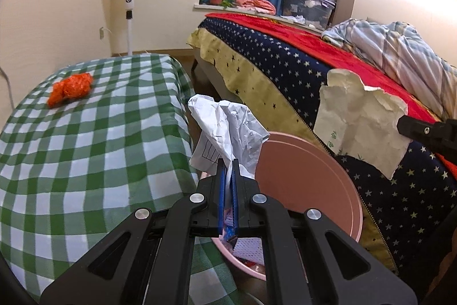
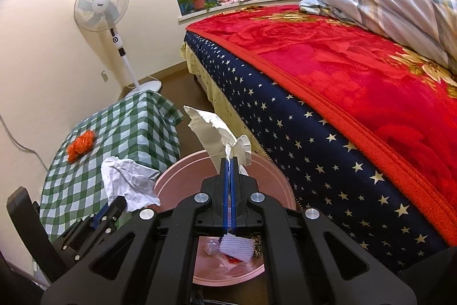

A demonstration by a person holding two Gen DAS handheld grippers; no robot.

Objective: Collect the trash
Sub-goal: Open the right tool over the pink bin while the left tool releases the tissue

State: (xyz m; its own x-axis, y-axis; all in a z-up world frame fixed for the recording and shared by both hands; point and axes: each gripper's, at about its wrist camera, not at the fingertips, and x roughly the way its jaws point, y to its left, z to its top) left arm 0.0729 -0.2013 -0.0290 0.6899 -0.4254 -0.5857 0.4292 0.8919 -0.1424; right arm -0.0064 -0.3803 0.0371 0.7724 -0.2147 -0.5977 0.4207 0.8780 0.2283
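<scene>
Both tools tilt downward over the round pink plastic bin [image 2: 274, 176] standing between bed and tabletop. The left tool [image 1: 227, 162] is clamped on a crumpled white paper sheet [image 1: 228, 130]; the right tool [image 2: 229, 160] pinches a torn cream paper bag [image 2: 217, 130]. An orange crumpled wrapper [image 1: 70, 89] lies on the green checked tabletop [image 1: 94, 150], well apart.

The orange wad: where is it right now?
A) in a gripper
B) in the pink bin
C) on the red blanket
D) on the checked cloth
D: the orange wad lies on the green checked cloth, away from the pink bin and both grippers.
</scene>
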